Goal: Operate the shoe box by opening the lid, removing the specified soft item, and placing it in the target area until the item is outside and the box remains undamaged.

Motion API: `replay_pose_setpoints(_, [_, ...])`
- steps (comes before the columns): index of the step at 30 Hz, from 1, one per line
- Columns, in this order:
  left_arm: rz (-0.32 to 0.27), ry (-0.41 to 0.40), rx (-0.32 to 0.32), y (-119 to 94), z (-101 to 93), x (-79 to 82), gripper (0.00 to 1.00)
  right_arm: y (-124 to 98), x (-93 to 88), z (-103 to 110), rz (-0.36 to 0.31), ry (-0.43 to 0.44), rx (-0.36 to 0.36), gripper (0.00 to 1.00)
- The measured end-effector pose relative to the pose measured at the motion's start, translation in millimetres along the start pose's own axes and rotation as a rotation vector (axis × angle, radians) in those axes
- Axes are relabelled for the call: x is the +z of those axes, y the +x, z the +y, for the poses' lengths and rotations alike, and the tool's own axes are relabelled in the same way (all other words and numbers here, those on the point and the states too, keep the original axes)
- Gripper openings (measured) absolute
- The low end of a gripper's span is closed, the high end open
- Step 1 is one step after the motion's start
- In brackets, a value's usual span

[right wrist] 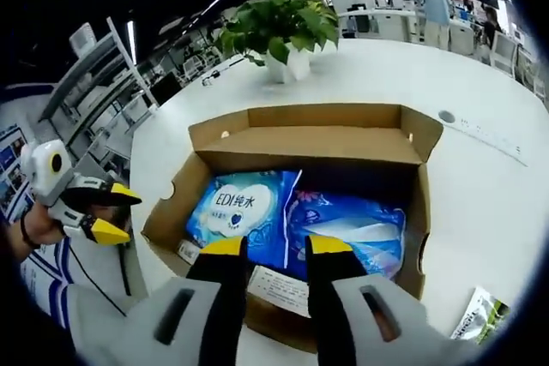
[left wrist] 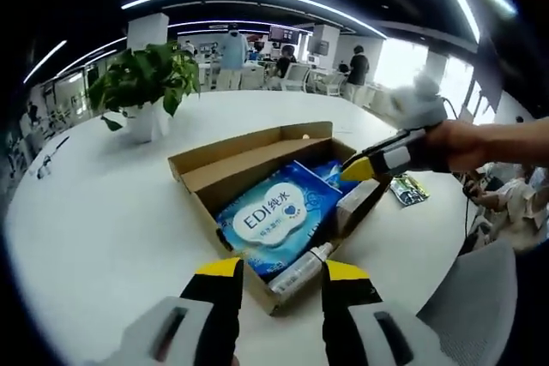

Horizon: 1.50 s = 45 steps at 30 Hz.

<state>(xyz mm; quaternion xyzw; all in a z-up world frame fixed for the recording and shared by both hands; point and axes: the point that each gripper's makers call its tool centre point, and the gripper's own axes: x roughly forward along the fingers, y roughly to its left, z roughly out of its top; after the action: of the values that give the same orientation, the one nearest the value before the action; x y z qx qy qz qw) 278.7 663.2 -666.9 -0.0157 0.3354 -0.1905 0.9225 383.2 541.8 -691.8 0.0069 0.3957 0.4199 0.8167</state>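
Observation:
An open cardboard shoe box (left wrist: 225,167) (right wrist: 319,137) lies on the white table, its lid folded back. Inside lie a blue pack of wipes marked EDI (left wrist: 273,219) (right wrist: 238,208), a second blue soft pack (right wrist: 352,229) (left wrist: 330,174), a small bottle (left wrist: 300,269) and a white card (right wrist: 280,289). My left gripper (left wrist: 283,273) is open just before the box's near corner, above the bottle. My right gripper (right wrist: 276,249) (left wrist: 360,169) is open, hovering over the box's edge between the two blue packs. Nothing is held.
A potted green plant (left wrist: 146,83) (right wrist: 279,27) stands on the table (left wrist: 103,212) (right wrist: 480,177) beyond the box. A small green packet (left wrist: 408,189) (right wrist: 477,313) lies on the table beside the box. A grey chair back (left wrist: 489,306) is at the table's edge. People stand in the far office.

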Motion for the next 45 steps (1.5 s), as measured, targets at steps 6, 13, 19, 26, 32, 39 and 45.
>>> replay_pose_setpoints(6, [-0.006,-0.029,0.013,-4,3.7,-2.9,0.37,16,4.6,1,0.005,0.019,0.005,0.22])
replay_pose_setpoints(13, [-0.012,-0.071,0.035,-10,13.2,-7.3,0.36,29,5.9,-2,0.017,0.039,-0.006,0.18])
replay_pose_setpoints(19, [-0.010,-0.088,0.044,-13,17.1,-10.8,0.35,35,-0.2,6,0.045,0.028,-0.010,0.17])
replay_pose_setpoints(26, [-0.007,-0.100,0.056,-17,20.7,-15.6,0.35,39,-0.4,3,0.059,0.026,-0.041,0.08])
replay_pose_setpoints(32, [-0.003,-0.110,0.057,-18,20.8,-18.1,0.35,33,-1.6,4,0.065,0.079,-0.066,0.01])
replay_pose_setpoints(39, [0.000,-0.104,0.048,-16,19.2,-10.2,0.35,24,-0.4,5,0.050,0.059,-0.083,0.00])
replay_pose_setpoints(45, [0.006,-0.100,0.033,-8,16.0,-3.1,0.34,13,7.4,2,0.012,0.067,-0.086,0.00])
